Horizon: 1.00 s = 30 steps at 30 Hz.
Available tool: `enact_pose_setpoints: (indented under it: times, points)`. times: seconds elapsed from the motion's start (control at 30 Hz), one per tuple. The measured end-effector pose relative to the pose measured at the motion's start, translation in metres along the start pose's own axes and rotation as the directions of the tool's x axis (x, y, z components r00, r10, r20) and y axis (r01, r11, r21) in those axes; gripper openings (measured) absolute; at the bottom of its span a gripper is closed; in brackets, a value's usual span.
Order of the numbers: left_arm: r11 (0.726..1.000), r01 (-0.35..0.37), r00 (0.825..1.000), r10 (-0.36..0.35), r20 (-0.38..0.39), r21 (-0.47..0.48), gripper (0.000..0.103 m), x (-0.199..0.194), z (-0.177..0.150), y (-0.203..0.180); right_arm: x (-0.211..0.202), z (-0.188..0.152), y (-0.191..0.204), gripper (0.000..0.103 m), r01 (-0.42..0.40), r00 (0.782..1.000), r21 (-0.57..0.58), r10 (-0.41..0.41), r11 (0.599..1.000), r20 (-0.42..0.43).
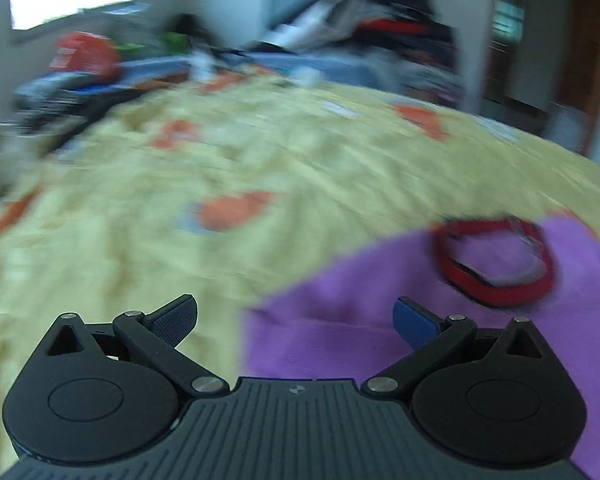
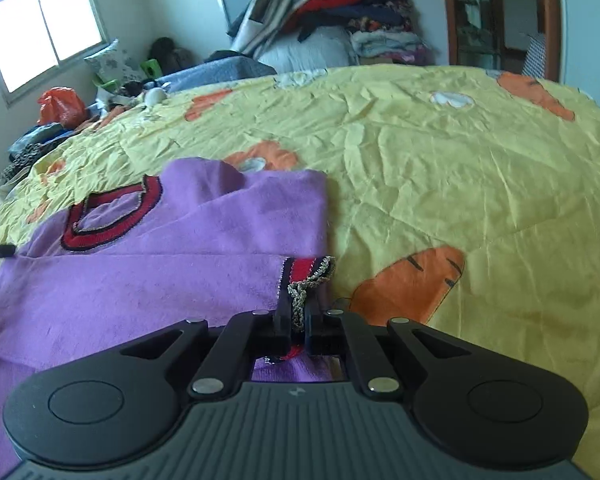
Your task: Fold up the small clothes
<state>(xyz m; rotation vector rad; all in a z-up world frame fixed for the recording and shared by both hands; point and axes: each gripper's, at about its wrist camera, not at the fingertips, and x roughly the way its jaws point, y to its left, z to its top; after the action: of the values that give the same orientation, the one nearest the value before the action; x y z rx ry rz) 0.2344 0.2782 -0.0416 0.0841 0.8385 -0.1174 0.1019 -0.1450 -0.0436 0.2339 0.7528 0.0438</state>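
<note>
Right wrist: your right gripper (image 2: 298,330) fingers clamp the sleeve cuff (image 2: 308,276); sweater (image 2: 140,280) body runs toward 10 o'clock. Left gripper (image 1: 296,320) spread, empty.

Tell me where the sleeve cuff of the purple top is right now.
In the right wrist view, the red-trimmed cuff sits pinched in the right gripper, at the purple top's right edge, beside an orange carrot print.

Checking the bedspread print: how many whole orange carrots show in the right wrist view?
2: one carrot beside the right gripper, another at the far right edge. Other orange patches are unclear; the sweater may hide more.
</note>
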Motion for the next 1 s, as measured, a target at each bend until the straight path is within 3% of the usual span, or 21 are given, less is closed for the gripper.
enact_pose_setpoints:
  times: [0.07,0.13,0.17,0.23,0.27,0.3,0.43,0.53,0.57,0.63,0.7,0.73,0.77,0.93,1.0]
  points:
    - [0.994,-0.102,0.991,0.105,-0.083,0.046,0.103,0.023,-0.011,-0.002,-0.007,0.004,-0.001,0.008,-0.001,1.000,0.016,0.001,1.000,0.006]
    - [0.996,-0.084,0.994,0.084,-0.070,0.005,0.103,0.026,-0.018,0.010,-0.014,0.009,0.001,0.008,-0.024,0.999,0.000,0.024,1.000,0.027]
    - [0.994,-0.110,0.991,0.108,-0.078,-0.021,0.103,0.025,-0.017,0.018,-0.017,0.010,0.003,0.008,-0.023,0.999,-0.010,0.023,1.000,0.039]
    - [0.979,-0.202,0.977,0.200,-0.072,-0.012,0.103,0.018,-0.014,0.024,-0.015,0.013,0.002,0.029,-0.054,0.998,-0.017,0.054,0.998,0.027]
    - [0.973,-0.231,0.970,0.231,-0.070,-0.001,0.103,0.015,-0.013,0.025,-0.012,0.014,0.001,0.058,-0.068,0.997,-0.008,0.068,0.998,0.019]
    - [0.974,-0.229,0.971,0.228,-0.066,0.001,0.103,0.012,-0.013,0.025,-0.011,0.014,-0.002,0.080,-0.081,0.996,0.003,0.080,0.997,0.033]
    - [0.992,-0.110,0.992,0.105,-0.074,-0.065,0.103,-0.002,-0.011,0.029,-0.007,0.017,-0.010,0.079,-0.155,0.986,0.047,0.151,0.987,0.073]
    - [0.994,-0.102,0.980,0.095,-0.173,-0.033,0.103,0.011,-0.013,0.021,-0.001,0.020,-0.003,0.079,-0.147,0.986,0.004,0.146,0.989,0.084]
    - [0.994,-0.105,0.981,0.100,-0.166,-0.018,0.103,0.015,-0.016,0.017,0.002,0.020,0.001,0.079,-0.135,0.987,-0.017,0.136,0.991,0.082]
    - [0.995,-0.083,0.990,0.076,-0.118,-0.051,0.092,0.013,-0.021,0.016,0.008,0.020,0.007,0.079,-0.113,0.991,-0.055,0.117,0.992,0.064]
    - [0.995,-0.038,0.995,0.029,-0.098,-0.093,0.045,0.009,-0.019,0.018,0.012,0.019,0.009,0.079,-0.110,0.992,-0.072,0.114,0.991,0.061]
    - [0.997,-0.047,0.995,0.041,-0.095,-0.065,0.035,0.007,-0.015,0.014,0.013,0.019,0.009,0.079,-0.114,0.992,-0.069,0.118,0.991,0.054]
    - [0.997,-0.081,0.993,0.080,-0.089,-0.012,0.018,0.005,-0.011,0.008,0.012,0.020,0.009,0.079,-0.113,0.992,-0.063,0.117,0.992,0.049]
    - [0.987,-0.136,0.989,0.141,-0.054,0.087,0.014,-0.002,-0.012,0.014,0.001,0.023,0.010,0.079,-0.130,0.989,-0.047,0.133,0.990,0.071]
    - [0.987,-0.148,0.987,0.152,-0.058,0.068,0.010,-0.002,-0.015,0.027,-0.004,0.024,0.012,0.079,-0.138,0.986,-0.063,0.143,0.988,0.081]
